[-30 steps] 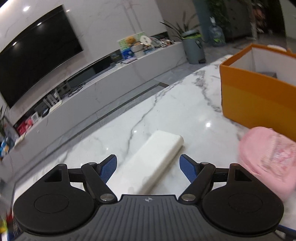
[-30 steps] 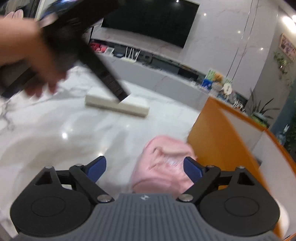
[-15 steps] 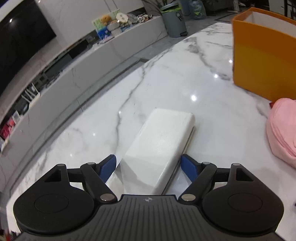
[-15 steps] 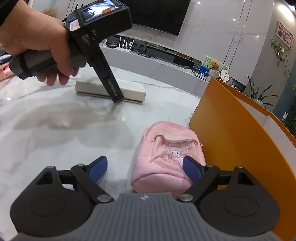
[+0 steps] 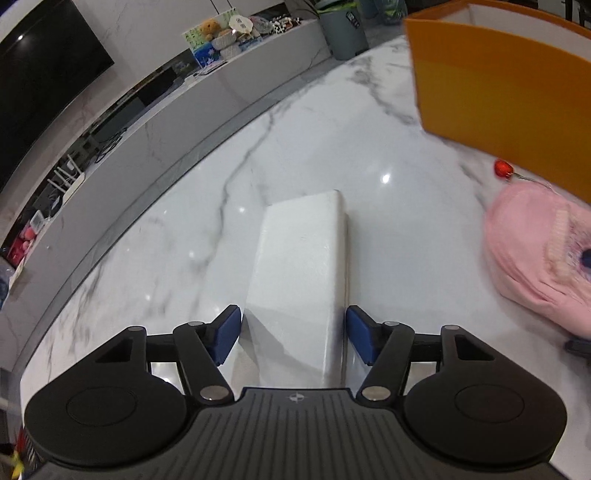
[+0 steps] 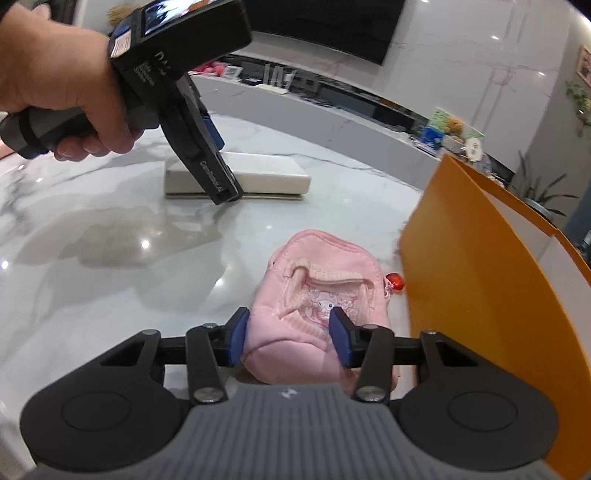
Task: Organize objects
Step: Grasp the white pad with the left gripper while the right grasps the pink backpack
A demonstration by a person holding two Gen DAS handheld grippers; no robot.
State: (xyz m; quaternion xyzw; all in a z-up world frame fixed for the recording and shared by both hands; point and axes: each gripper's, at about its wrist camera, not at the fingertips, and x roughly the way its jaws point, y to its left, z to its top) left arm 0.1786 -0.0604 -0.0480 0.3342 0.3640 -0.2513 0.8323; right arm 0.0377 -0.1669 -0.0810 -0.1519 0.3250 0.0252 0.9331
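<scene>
A long white box (image 5: 301, 273) lies on the marble table (image 5: 177, 251). My left gripper (image 5: 293, 338) straddles its near end, its blue pads close to each side, jaws still open. The right wrist view shows the box (image 6: 269, 175) with the left gripper (image 6: 225, 192) down over it. A pink pouch (image 6: 317, 306) with a cartoon print lies in front of an orange box (image 6: 480, 295). My right gripper (image 6: 286, 338) has its pads on both sides of the pouch's near end, pressing its sides. The pouch also shows in the left wrist view (image 5: 535, 254).
The orange box (image 5: 498, 88) stands open at the right of the table. A small red charm (image 6: 394, 281) hangs from the pouch beside the orange box. Beyond the table edge are a TV console (image 5: 147, 122), a wall TV (image 5: 40, 96) and a grey bin (image 5: 343, 29).
My left gripper moved forward and down over the white box, jaws narrowing. My right gripper moved down onto the pink pouch and closed in on it.
</scene>
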